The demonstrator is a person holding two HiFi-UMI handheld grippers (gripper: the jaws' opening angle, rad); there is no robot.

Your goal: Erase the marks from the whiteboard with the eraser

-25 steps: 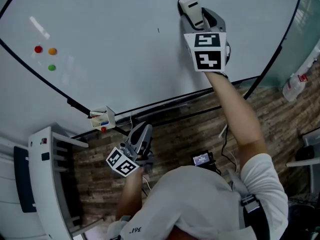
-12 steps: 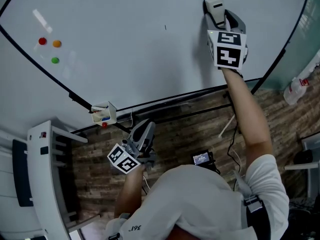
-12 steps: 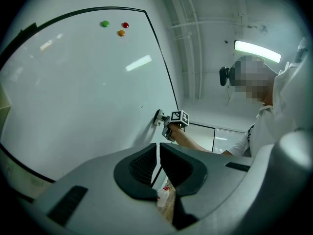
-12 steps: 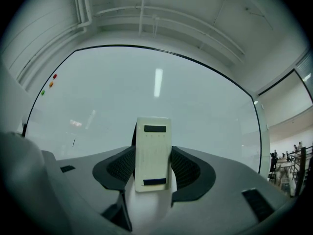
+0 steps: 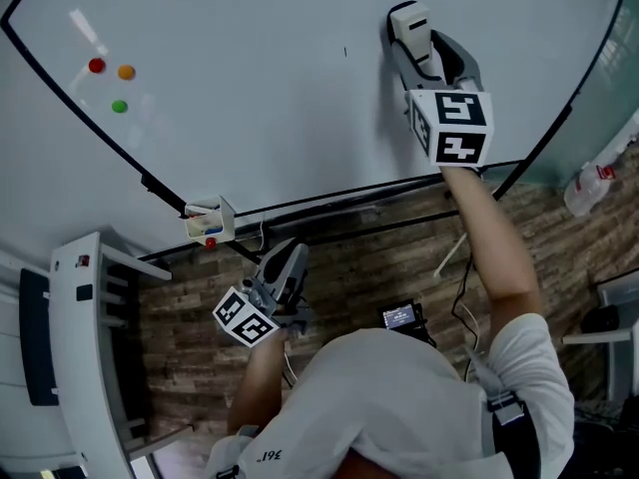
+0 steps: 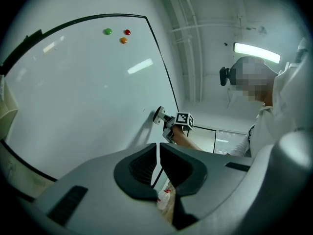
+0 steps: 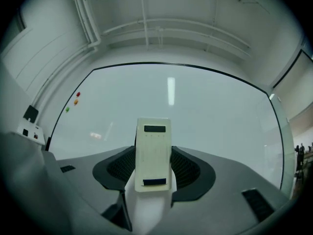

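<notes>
Head view looks down on the board (image 5: 250, 98), which fills the upper part of the picture, with its dark frame running across above a wood-patterned floor (image 5: 349, 267). The right gripper (image 5: 415, 48) is raised at arm's length to the board's upper right and is clamped on the eraser (image 5: 408, 18) — a pale, oblong block that appears to lie flat against the white surface. Left of the eraser and apart from it sits a small dark mark (image 5: 345, 52), a short upright tick. Far to the left on the board are three round magnets (image 5: 112, 80), red, orange and green, close together. A small box (image 5: 208, 223) hangs at the frame's lower edge with red and blue bits in it. The left gripper (image 5: 284, 265) is held low near the person's body, over the floor and well apart from the board. Left gripper view shows its jaws closed together with only a thin slit between them and nothing in it; beyond them the right gripper and the eraser show against the board. Right gripper view shows the eraser upright between the two jaws, gripped on both sides — two dark bars mark its back, one near the top and one near the bottom, and the board spreads behind it. A bottle (image 5: 589, 180) shows at the far right edge, and a small black device (image 5: 401, 316) lies on the floor near the person.
</notes>
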